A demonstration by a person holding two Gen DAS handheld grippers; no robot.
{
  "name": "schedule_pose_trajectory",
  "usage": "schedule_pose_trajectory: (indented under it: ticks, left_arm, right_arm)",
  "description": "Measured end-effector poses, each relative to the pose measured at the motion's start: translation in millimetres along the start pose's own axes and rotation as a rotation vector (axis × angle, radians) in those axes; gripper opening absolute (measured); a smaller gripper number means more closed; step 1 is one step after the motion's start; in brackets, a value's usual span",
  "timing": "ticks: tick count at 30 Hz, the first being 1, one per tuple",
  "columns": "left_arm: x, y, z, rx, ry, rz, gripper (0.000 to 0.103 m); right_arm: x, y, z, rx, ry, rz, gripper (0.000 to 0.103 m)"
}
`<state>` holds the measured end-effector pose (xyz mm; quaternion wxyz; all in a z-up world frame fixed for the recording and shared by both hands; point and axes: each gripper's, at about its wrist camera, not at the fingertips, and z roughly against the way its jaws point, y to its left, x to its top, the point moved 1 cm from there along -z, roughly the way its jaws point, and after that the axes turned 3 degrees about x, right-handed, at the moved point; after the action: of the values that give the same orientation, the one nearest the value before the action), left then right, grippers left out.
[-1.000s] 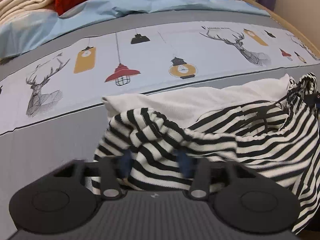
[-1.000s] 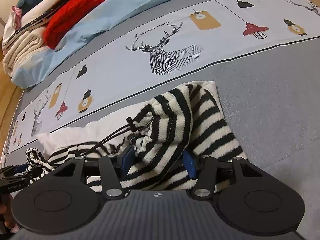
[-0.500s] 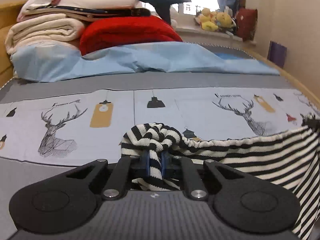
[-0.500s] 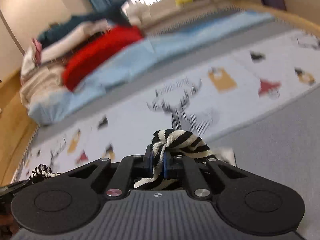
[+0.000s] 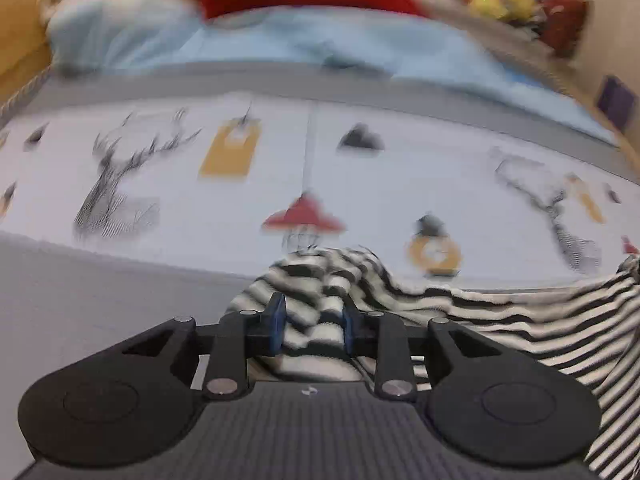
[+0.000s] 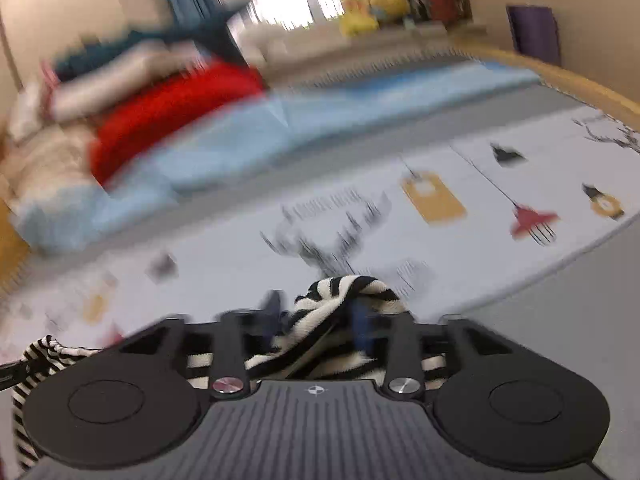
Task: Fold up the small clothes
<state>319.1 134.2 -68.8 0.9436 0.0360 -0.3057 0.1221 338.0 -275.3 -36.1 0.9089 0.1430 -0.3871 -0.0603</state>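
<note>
A black-and-white striped garment (image 5: 500, 320) lies bunched on the grey bed cover (image 5: 100, 300) and stretches off to the right. My left gripper (image 5: 312, 320) sits low over its left end; the jaws are opening, and a striped fold lies loose between the blue pads (image 5: 277, 320). In the right wrist view, the garment's other end (image 6: 348, 286) humps up between the fingers of my right gripper (image 6: 318, 316). Those jaws are opening too, standing wide around the fold. A striped drawstring end (image 6: 44, 350) shows at lower left. Both views are motion-blurred.
A printed band with deer and lamps (image 5: 312, 168) crosses the bed beyond the garment. Behind it lie a light blue sheet (image 5: 280, 40), a red blanket (image 6: 172, 108) and stacked folded bedding (image 6: 120, 68). Plush toys (image 6: 372, 8) sit on the window sill. A wooden bed edge (image 6: 560, 76) runs along the right.
Half a second ago both grippers were shut tight on folds of the striped garment. Now both pairs of jaws stand apart and the folds lie loose between them. Both cameras have shifted over the bed.
</note>
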Motion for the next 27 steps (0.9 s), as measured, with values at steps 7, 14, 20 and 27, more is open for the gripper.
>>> schedule_pose_trajectory:
  ticks: [7,14,20,27]
  left_arm:
    - [10.7,38.7,2.1,-0.095,-0.006,0.132,0.048]
    - [11.8,68.9,2.2,-0.160,-0.044,0.290,0.060]
    - [17.8,86.0,13.4,-0.238,-0.120,0.425,0.065]
    - [11.4,65.0,-19.5,-0.222,0.069,0.255,0.065]
  right_arm:
    - [-2.8,-24.6,-2.4,-0.029,0.069,0.026,0.053]
    - [-25.9,-40.9,-26.7,-0.041,0.235,0.077,0.058]
    - [-29.8,-32.3,-37.2,-0.071,0.230,0.145,0.057]
    - [-27.2,-28.5,-39.8,-0.068,0.209,0.208,0.004]
